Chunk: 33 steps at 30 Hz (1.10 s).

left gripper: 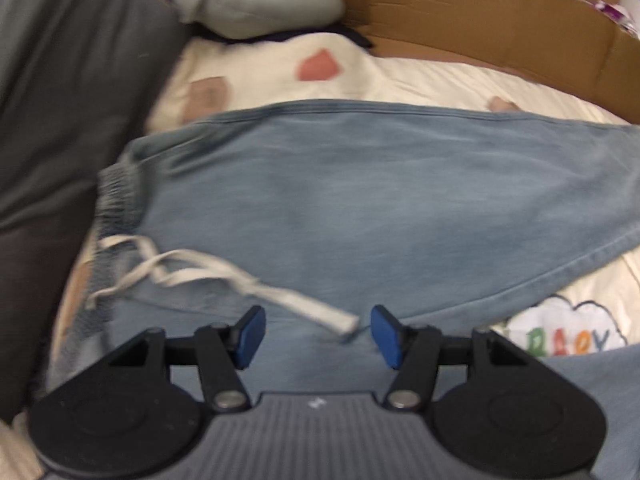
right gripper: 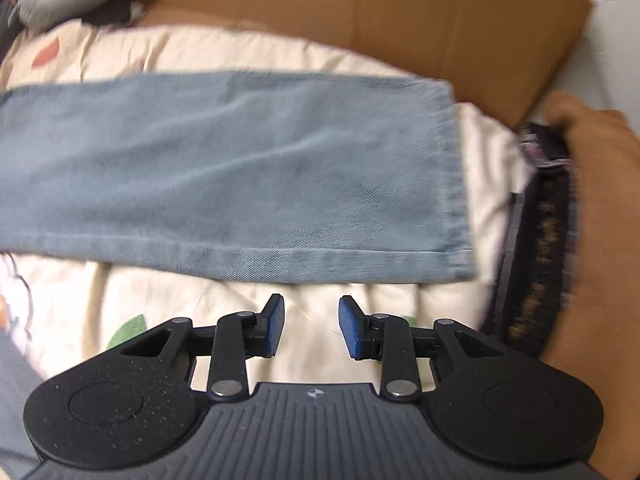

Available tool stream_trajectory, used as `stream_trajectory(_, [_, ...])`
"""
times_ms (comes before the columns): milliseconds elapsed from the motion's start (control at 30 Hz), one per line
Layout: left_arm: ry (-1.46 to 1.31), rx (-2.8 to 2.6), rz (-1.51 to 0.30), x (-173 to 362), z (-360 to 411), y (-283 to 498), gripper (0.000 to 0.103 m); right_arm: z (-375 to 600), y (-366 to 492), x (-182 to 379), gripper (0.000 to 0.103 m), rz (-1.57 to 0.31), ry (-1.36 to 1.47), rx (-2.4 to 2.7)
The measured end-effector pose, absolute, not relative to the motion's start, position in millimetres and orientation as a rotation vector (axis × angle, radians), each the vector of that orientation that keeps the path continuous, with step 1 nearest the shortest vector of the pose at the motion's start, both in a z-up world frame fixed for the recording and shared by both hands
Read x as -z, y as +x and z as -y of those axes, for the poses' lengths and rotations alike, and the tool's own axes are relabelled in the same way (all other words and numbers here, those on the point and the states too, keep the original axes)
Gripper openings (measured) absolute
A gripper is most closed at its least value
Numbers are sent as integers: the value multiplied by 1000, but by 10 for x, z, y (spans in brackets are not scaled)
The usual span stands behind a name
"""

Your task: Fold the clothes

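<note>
Off to your left a dark grey garment (left gripper: pixel 68 92) sits heaped beside the elastic waistband (left gripper: pixel 120 192) of the light blue jeans (left gripper: pixel 360 208), which lie flat across the cream patterned bedspread (left gripper: pixel 420 76), and your left gripper (left gripper: pixel 318 334) hangs over them with jaws spread and nothing pinched, the tip of the white drawstring (left gripper: pixel 192 272) trailing just between the blue pads. Further right, the jeans' hem (right gripper: pixel 452 168) lies near the brown cardboard (right gripper: pixel 440 20), and your right gripper (right gripper: pixel 312 328) hovers over bare bedspread just short of the leg, jaws apart and empty.
</note>
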<state>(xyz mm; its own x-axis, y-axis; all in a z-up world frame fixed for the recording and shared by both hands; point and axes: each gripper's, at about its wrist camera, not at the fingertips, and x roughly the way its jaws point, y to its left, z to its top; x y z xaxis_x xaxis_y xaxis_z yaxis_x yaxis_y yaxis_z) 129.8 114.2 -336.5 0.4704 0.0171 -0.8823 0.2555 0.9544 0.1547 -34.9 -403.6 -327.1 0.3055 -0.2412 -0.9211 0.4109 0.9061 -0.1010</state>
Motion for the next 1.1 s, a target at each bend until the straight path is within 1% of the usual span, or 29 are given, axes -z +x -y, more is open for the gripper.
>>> stream_trajectory(167, [250,64,-1096,3262,-1500,1245,61,4089,-613,2864,38,-1141,229,464])
stream_trajectory(333, [247,13,-1123,3233,-1699,1035,61,4079,-947,2690,38,-1148,291,469])
stream_trajectory(400, [246,2,-1138,3250,-1761,940,61,4039,-1049,2690,39,-1157,322,459])
stream_trajectory(500, [243,-14,-1165,3307,-1842,792,61,3963,-1182,2704,43,-1172,367,441])
stream_trajectory(700, [200,-44,-1221,3527,-1961,538,61,3630,-1163,2898,44,-1220,418,367])
stream_trajectory(800, [160,-64,-1251,3659,-2027,434,61,3475,-1037,3028,50,-1256,413,323])
stream_trajectory(867, [129,-81,-1266,3746,-2072,375,61,3409,-931,3126,57,-1284,388,302])
stream_trajectory(933, [88,-94,-1280,3826,-2122,335,61,3390,-841,3235,72,-1303,377,283])
stream_trajectory(1100, [-12,-130,-1320,4014,-2234,260,62,3416,-720,3575,74,-1411,429,202])
